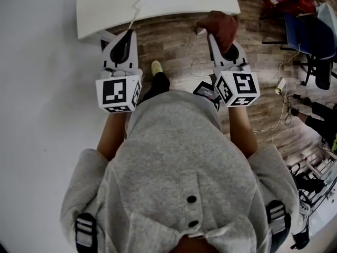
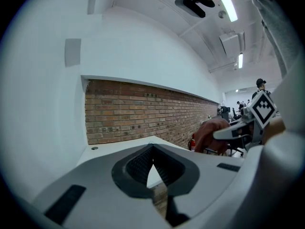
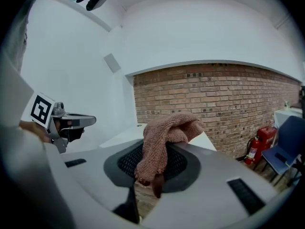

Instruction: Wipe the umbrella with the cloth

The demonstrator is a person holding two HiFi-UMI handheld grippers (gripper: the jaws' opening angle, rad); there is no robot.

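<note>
Before the white desk [image 1: 158, 7], I am pinching the cloth [image 3: 167, 132] in my right gripper [image 3: 151, 168] and holding my left gripper [image 2: 153, 165] closed, empty.

Grey hooded top [image 1: 179, 157] with two dark buttons [image 1: 191, 198]; white left tongs [image 1: 128, 33] and right tongs [image 1: 212, 38] bear black-and-white cubes [image 1: 118, 93].

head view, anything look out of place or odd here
Nothing is spilled or damaged. The one oddity: no umbrella shows in any view. The right gripper is clamped on a brown knitted cloth, bunched and draped over its jaws, while the left gripper is shut and empty.
</note>
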